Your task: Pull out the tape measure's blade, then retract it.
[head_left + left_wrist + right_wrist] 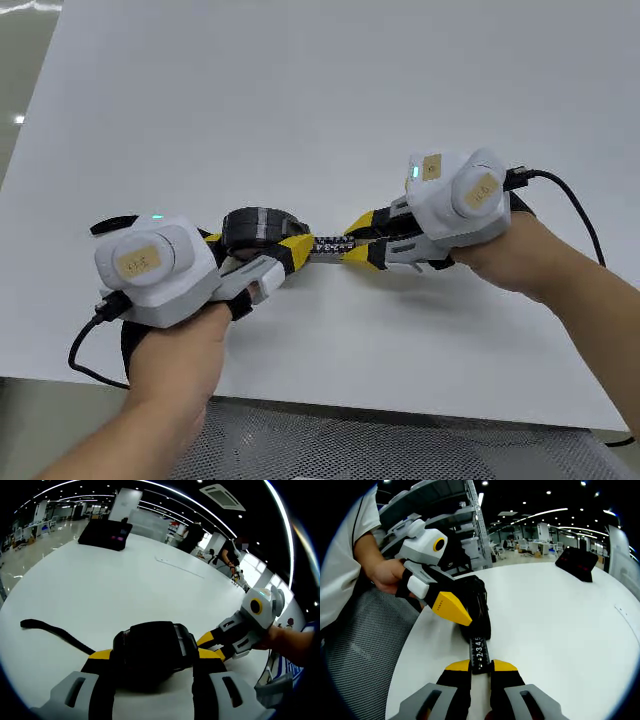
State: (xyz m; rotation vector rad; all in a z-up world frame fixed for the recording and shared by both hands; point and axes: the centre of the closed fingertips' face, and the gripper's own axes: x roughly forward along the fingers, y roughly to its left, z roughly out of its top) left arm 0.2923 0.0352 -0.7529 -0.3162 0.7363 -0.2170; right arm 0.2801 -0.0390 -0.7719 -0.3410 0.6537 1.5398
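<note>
A black tape measure [258,229] rests on the white table [330,90], and my left gripper [285,252] is shut on its case [154,650]. A short length of blade [327,246] with printed numbers [479,652] runs out of the case toward the right. My right gripper [362,240] is shut on the blade's end, its yellow-tipped fingers [456,666] pinching it from both sides. In the left gripper view the right gripper [215,641] comes in just right of the case. The tape's black wrist strap [50,630] trails off on the tabletop.
A dark flat device [105,532] lies at the table's far end, also seen as the dark device [576,557]. A mesh chair [365,640] and the person's white sleeve [350,525] sit beside the near table edge [330,395]. People stand in the background [192,535].
</note>
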